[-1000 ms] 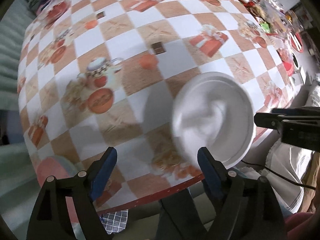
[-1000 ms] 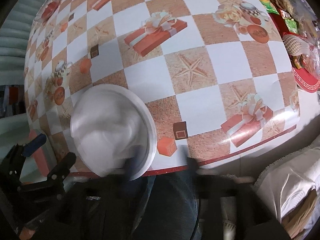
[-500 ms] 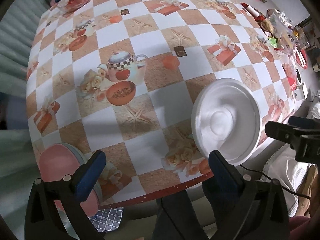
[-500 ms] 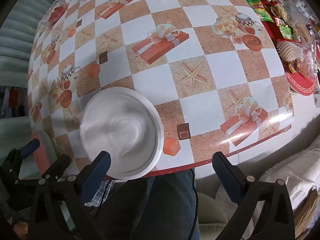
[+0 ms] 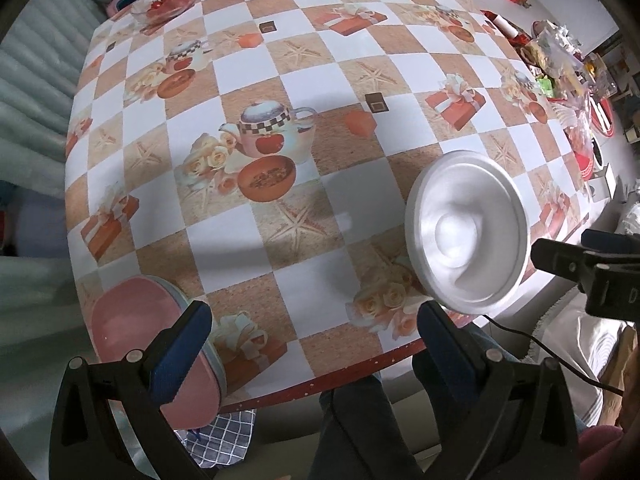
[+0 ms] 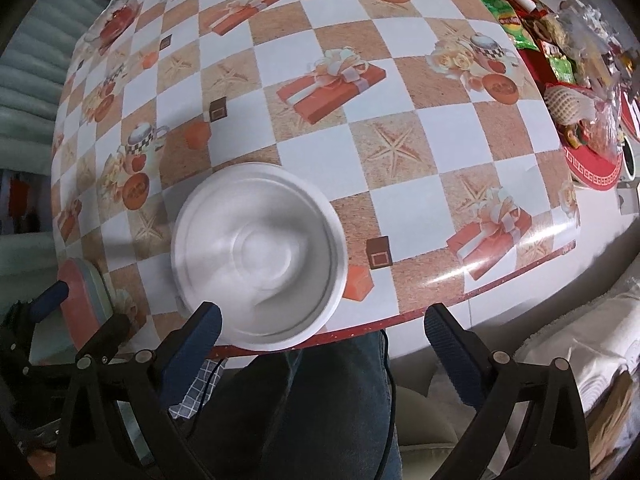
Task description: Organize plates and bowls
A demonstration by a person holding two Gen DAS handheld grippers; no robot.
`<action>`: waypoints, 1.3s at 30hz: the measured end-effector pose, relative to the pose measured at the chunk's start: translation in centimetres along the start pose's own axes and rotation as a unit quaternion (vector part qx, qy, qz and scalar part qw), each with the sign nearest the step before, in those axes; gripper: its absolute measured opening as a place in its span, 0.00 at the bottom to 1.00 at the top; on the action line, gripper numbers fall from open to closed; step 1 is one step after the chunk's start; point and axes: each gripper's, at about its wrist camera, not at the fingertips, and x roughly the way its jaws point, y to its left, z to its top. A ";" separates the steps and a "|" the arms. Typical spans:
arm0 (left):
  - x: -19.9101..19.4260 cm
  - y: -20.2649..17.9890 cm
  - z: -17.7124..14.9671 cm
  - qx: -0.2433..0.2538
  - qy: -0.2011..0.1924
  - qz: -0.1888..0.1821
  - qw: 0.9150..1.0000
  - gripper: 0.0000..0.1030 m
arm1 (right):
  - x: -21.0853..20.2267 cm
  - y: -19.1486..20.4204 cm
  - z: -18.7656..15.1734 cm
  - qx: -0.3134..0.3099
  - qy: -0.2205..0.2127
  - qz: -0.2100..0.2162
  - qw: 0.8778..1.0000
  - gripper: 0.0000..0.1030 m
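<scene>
Both the left claw (image 5: 312, 344) and the right claw (image 6: 322, 344) are wide and hold nothing, probably because the white plate (image 6: 258, 254) lies just ahead of the right claw on the tabletop (image 6: 400, 184), near the edge, while the pink plate (image 5: 132, 320) sits under the left claw's left finger.

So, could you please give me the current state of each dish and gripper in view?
white bowl: upright, empty, resting at the table's near edge, free of both grippers.
pink plate: on a pale plate at the left near edge, overhanging it.
glass bowl: far corner, holding something red.
left gripper: open, empty.
right gripper: open, empty.
</scene>
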 end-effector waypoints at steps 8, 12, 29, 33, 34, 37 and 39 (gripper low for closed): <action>0.0 0.5 -0.5 -0.005 0.000 -0.004 1.000 1.00 | 0.2 0.7 -0.3 -0.008 0.006 -0.009 1.000 0.99; 0.2 0.6 -0.6 -0.005 0.001 -0.006 1.000 1.00 | 0.3 0.8 -0.4 -0.002 0.006 -0.010 1.000 0.99; 1.3 -2.2 0.1 0.007 0.020 -0.002 1.000 1.00 | 1.0 -2.5 -0.3 0.000 0.024 -0.010 1.000 0.99; 1.8 -3.3 0.2 0.003 0.033 0.002 0.999 1.00 | 1.3 -3.9 0.2 -0.003 0.034 -0.002 0.999 0.99; 1.8 -3.6 0.3 0.000 0.033 0.003 0.999 1.00 | 1.2 -4.2 0.4 -0.006 0.034 -0.002 0.999 0.99; 1.8 -4.4 0.6 -0.006 0.032 0.010 0.999 1.00 | 1.2 -5.0 1.0 -0.016 0.036 0.001 0.999 0.99; 1.9 -4.8 0.7 -0.012 0.035 0.014 0.999 1.00 | 1.3 -5.5 1.3 -0.024 0.041 0.003 0.999 0.99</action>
